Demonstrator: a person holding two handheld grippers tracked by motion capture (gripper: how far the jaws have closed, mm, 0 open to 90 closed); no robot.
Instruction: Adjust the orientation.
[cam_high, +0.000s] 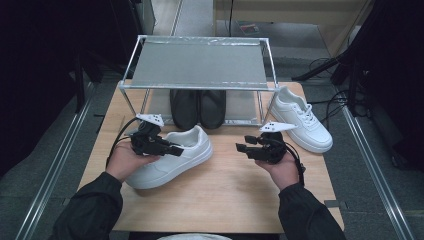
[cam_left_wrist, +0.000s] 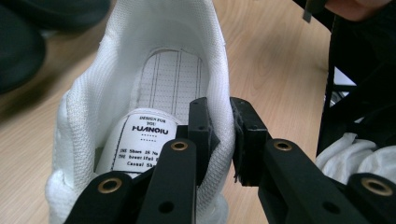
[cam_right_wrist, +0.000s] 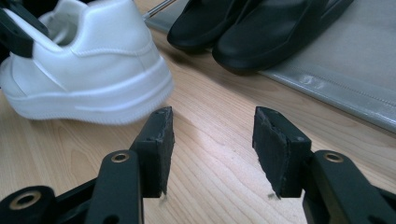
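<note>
Wooden worktop (cam_high: 225, 190), carrying metal shoe rack (cam_high: 200, 65) at far side. Rack's lower shelf (cam_right_wrist: 345, 79): pair of black slippers (cam_high: 197, 107) side by side; upper shelf bare. Second white sneaker (cam_high: 300, 117) resting just right of rack. White sneaker (cam_high: 170, 157) lying left of centre on worktop, heel toward rack. Left tongs (cam_left_wrist: 219, 135) clamped on its collar wall, one pad inside, one outside; printed insole label (cam_left_wrist: 142, 144) legible in left gripper view. Right tongs (cam_right_wrist: 212, 144) open, holding nothing, above bare wood near sneaker heel.
</note>
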